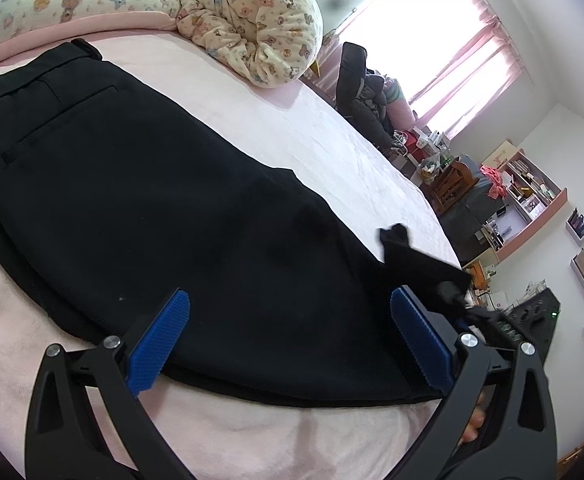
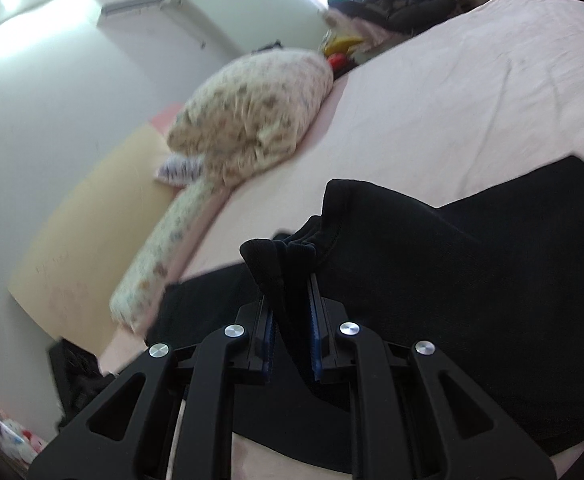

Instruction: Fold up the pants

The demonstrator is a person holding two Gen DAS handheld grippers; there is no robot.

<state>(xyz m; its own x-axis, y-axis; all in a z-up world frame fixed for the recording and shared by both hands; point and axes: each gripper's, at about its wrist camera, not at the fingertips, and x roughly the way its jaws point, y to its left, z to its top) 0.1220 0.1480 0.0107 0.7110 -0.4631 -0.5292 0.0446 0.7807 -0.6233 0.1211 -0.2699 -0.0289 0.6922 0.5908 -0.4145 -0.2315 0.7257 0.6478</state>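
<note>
The right gripper point(image 2: 289, 332) pinches a bunch of the black pants point(image 1: 151, 200); the left gripper point(image 1: 287, 344) is wide open, empty; the cloth may slip out if tugged

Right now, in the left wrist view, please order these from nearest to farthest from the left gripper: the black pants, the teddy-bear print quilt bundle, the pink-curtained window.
1. The black pants: directly under the left gripper, between its open jaws.
2. The teddy-bear print quilt bundle: up at the bed's head end.
3. The pink-curtained window: beyond the bed, upper right.

Home bedroom: bed point(image 1: 332, 128), pillows point(image 1: 251, 20)
</note>
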